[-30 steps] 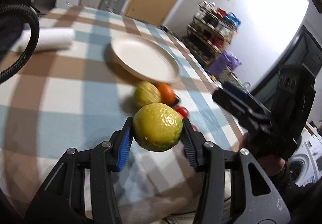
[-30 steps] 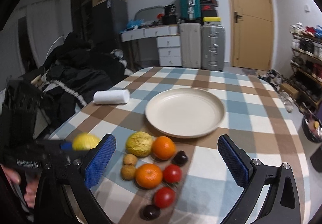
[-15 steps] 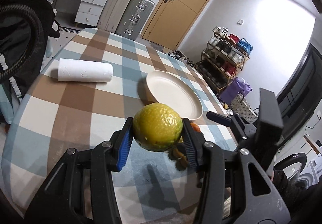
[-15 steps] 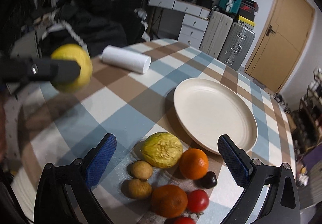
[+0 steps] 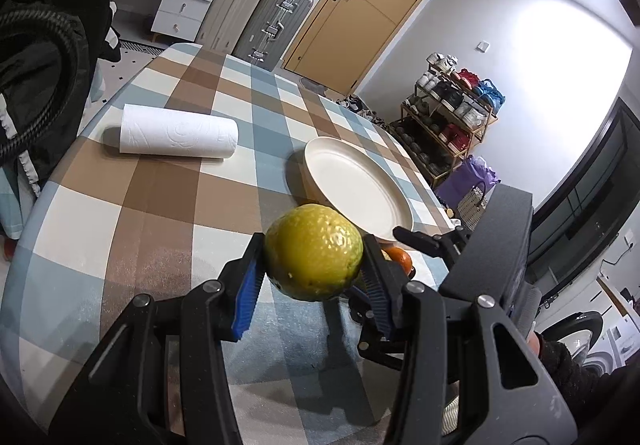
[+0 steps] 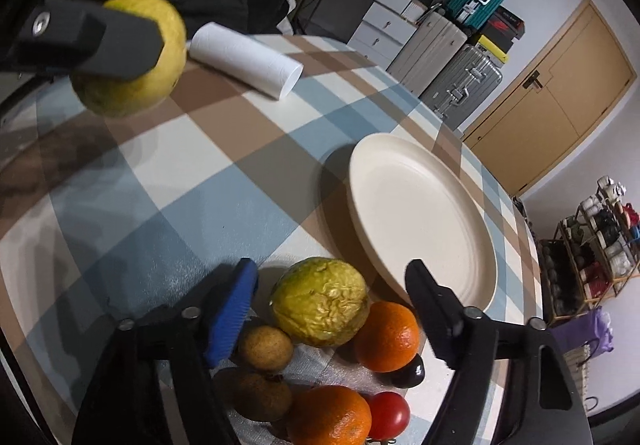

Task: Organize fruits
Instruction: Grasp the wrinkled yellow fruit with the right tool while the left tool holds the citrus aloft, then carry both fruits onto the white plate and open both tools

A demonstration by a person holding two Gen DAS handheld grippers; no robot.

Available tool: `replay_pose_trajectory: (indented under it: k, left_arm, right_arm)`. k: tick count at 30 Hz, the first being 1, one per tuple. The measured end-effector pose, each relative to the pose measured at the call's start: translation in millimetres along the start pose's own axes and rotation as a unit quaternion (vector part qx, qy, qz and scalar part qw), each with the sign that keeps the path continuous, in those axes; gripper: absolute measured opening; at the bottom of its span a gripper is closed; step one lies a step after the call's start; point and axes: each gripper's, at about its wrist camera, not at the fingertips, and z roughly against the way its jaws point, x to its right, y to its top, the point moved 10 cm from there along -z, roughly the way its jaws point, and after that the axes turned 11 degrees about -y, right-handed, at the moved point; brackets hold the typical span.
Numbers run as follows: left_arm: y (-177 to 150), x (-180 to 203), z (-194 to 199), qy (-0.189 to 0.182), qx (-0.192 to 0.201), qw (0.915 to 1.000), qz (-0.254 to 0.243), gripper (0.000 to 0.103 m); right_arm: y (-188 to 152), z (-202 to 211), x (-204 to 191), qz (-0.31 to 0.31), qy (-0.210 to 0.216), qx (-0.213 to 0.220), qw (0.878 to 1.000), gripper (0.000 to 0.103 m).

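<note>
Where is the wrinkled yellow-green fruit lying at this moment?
In the right wrist view, the wrinkled yellow-green fruit lies on the checked tablecloth between the open right gripper's fingers, beside an orange and near the plate.

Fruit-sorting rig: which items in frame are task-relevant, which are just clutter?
Job:
- yellow-green citrus, shut in the left gripper
- cream plate, bare
- fruit pile on the cloth, under the open right gripper

Lying about:
- paper towel roll
- suitcases
- shoe rack
</note>
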Motion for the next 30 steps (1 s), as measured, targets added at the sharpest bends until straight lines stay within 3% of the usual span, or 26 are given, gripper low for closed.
replay_pose_trajectory:
  k: [3,9,15,23,30]
  left_arm:
    - [-1.1,-0.8,-0.5,0.001,-0.001,1.0,0.002,0.044]
    - [-2.6,-2.6,-1.1,0.003,-0.002,1.0,0.005,0.044]
    - [-4.1,-4.3,-4.1,0.006,-0.004,1.0,0.002,0.044]
    - [-3.8,0.1,-16.2,0.01,-0.012,0.9999,-0.002,0.044]
    - [-0.8,5.7,-32.2,0.015,-0.02,0.9997,-0.004,0.044]
  right_arm:
    - [-4.8,-3.0,-4.6,0.002,0.015,-0.016,1.0,0.052]
    - [-5.5,-2.4,-3.1,-0.011,0.026,-0.016,0.999,0.05]
    - [-1.9,7.0,9.4,-0.08,0.066,-0.003,0.995,0.05]
    - [1.3,14.3,35.3,-0.203,0.153,0.002,0.967,0.05]
    - [2.5,23.1,55.0,-0.254,0.192,0.023,0.948,0.05]
